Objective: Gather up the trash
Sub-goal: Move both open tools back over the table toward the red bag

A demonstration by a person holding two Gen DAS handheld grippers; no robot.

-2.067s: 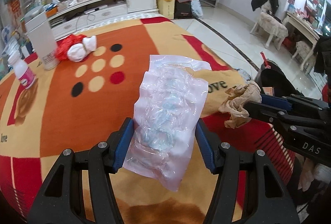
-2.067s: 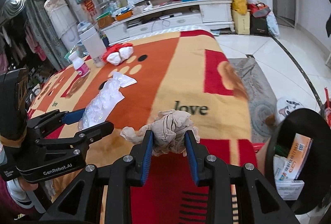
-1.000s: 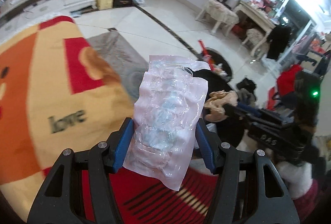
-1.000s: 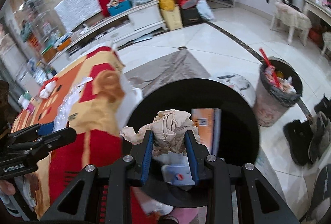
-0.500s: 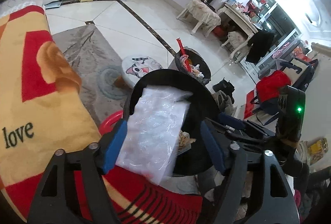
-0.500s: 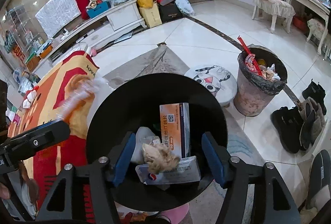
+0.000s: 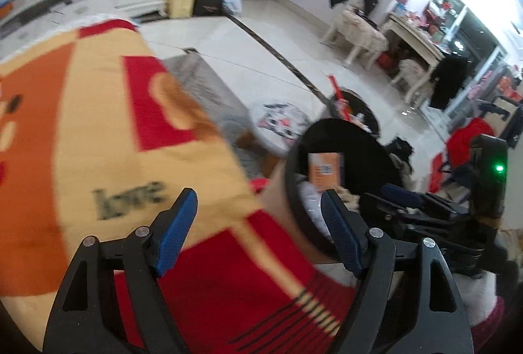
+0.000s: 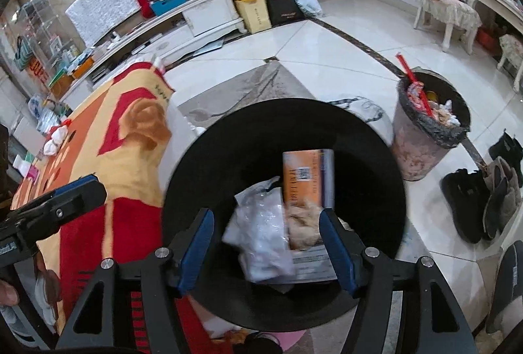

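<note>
A black round bin point(image 8: 228, 151) stands beside the table; it also shows in the left wrist view point(image 7: 372, 151). Inside it lie a clear plastic bag point(image 8: 261, 233), a crumpled beige paper wad point(image 8: 304, 225) and an orange box point(image 8: 305, 177). My right gripper point(image 8: 265, 225) is open and empty right above the bin. My left gripper point(image 7: 258, 207) is open and empty over the table's edge, left of the bin. The right gripper's fingers point(image 7: 402, 195) show in the left wrist view, over the bin.
The table carries an orange, yellow and red cloth point(image 7: 81, 125) printed "love". A lined grey trash can point(image 8: 425, 138), full, stands on the tiled floor beyond the bin. A small cat-print stool point(image 7: 281, 122), shoes point(image 8: 483, 197) and a white cabinet point(image 8: 196, 17) are around.
Both grippers carried the trash from over the table to the bin and opened. The paper wad and the plastic bag dropped into the bin. The left gripper has since swung back towards the table.
</note>
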